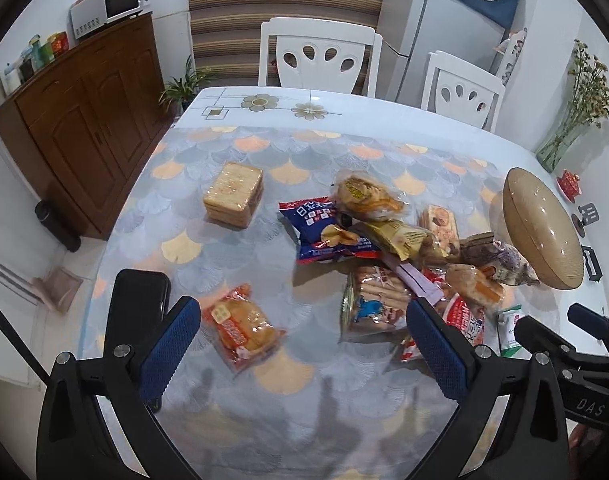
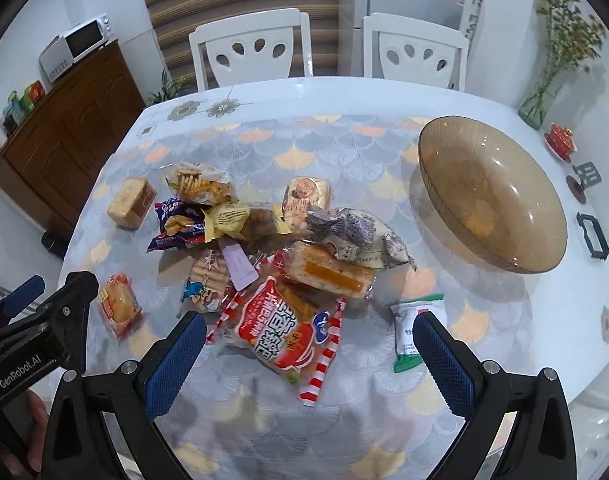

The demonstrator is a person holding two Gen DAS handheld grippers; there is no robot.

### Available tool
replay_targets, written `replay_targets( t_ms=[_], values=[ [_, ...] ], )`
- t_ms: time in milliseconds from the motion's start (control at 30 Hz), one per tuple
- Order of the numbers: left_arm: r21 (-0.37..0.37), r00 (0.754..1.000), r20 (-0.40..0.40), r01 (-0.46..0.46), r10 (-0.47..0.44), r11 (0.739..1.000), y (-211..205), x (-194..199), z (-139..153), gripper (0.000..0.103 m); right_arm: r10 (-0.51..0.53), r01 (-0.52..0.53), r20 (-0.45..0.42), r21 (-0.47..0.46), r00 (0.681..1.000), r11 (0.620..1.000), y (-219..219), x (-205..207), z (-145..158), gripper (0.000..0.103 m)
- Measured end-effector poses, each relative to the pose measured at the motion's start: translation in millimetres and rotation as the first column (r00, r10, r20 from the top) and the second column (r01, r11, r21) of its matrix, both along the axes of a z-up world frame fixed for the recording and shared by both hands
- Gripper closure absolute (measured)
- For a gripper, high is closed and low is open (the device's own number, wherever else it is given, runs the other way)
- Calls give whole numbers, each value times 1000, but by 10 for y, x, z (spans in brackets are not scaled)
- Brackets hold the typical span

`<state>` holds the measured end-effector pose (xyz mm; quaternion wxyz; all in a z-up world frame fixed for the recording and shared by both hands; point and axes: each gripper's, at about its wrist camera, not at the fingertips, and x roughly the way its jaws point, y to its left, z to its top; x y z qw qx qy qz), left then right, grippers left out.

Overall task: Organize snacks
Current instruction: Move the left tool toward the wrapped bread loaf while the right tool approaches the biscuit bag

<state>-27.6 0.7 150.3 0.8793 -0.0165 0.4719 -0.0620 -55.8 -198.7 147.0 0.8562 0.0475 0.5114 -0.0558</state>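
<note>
Left hand-held gripper (image 1: pixel 304 344) agape, right hand-held gripper (image 2: pixel 310 354) agape, snack pile (image 2: pixel 280 248), empty bowl (image 2: pixel 544 216)

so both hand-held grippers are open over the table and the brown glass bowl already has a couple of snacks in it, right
Not quite. The brown glass bowl holds no snacks; the right wrist view looks straight into it and shows only the tablecloth pattern through the glass. The snacks still lie on the table beside it. The rest stands: the left hand-held gripper and the right hand-held gripper are both open over the table.
</note>
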Motion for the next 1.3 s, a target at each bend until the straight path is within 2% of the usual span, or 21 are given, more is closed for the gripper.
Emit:
replay_targets(
  t_ms=[333,467,700,1067,1300],
  values=[
    [-7,994,-7,106,-106,994,-87,59,-42,1,-69,69,-47,-8,996,998,-10,-128,-59,0],
    [-20,993,-12,120,-121,993,-117,107,-49,1,-74,73,-47,-18,996,997,-18,-93,-54,0],
    [-13,993,6,114,-114,993,-152,138,7,1,-56,56,-24,-16,998,998,-46,-7,-8,0],
    [-23,997,-26,71,-72,997,-154,214,-56,1,-66,67,-48,20,997,998,-199,22,-91,0],
    [-26,998,-39,39,-40,999,-87,272,-97,1,-29,29,-49,15,998,999,-94,65,-103,0]
  ],
)
